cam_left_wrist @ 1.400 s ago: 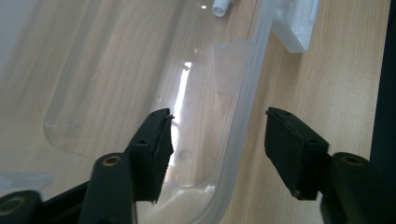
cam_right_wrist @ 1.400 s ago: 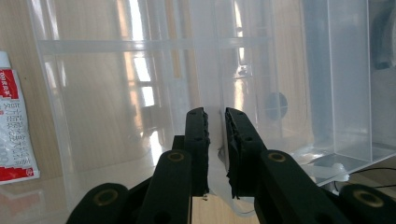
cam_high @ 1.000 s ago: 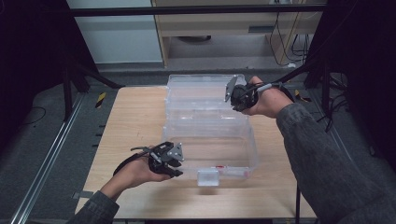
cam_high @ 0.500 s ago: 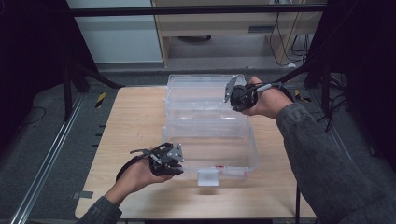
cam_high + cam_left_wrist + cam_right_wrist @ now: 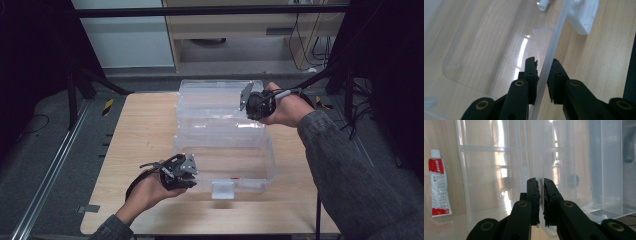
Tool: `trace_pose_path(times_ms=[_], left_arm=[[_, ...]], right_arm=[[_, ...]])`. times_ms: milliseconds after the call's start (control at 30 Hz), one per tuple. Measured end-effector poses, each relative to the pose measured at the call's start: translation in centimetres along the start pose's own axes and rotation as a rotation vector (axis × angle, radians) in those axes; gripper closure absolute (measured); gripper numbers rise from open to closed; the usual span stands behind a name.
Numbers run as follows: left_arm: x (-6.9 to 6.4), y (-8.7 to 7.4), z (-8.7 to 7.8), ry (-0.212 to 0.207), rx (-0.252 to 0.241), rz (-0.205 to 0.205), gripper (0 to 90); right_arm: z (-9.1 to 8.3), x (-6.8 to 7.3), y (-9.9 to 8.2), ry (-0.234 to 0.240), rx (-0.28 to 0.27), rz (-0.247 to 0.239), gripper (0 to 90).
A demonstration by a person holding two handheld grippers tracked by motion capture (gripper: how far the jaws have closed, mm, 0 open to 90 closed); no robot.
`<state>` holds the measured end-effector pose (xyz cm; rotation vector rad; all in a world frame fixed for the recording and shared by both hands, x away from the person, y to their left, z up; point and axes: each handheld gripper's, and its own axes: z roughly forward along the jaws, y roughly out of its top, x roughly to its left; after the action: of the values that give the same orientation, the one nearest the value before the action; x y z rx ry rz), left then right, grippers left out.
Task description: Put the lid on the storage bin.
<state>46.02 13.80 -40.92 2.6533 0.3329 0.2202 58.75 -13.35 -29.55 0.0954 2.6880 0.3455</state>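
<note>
A clear plastic box (image 5: 226, 159) stands open on the wooden table (image 5: 140, 135), its lid (image 5: 215, 97) raised at the back. My left gripper (image 5: 194, 174) is at the box's front left corner. In the left gripper view its jaws have just been closing and sit shut (image 5: 543, 68) on the front wall (image 5: 554, 37). Up at the lid's right side my right gripper (image 5: 246, 101) is shut (image 5: 541, 185) on the thin clear edge of the lid (image 5: 541, 150). A red and white tube (image 5: 437, 187) lies inside the box.
A white latch (image 5: 222, 189) hangs on the box's front wall and also shows as the latch (image 5: 584, 15) in the left gripper view. The tube's white cap (image 5: 544, 4) lies near it inside. Bare table lies left of the box; a metal frame and cables surround the table.
</note>
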Motion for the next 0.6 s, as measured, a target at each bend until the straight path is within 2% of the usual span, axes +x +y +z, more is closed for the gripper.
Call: trace_pose_path(times_ms=[600], left_arm=[[0.0, -0.1, 0.1, 0.0, -0.005, -0.014, 78.4]], right_arm=[[-1.3, 1.6, 0.3, -0.015, -0.028, -0.013, 86.1]])
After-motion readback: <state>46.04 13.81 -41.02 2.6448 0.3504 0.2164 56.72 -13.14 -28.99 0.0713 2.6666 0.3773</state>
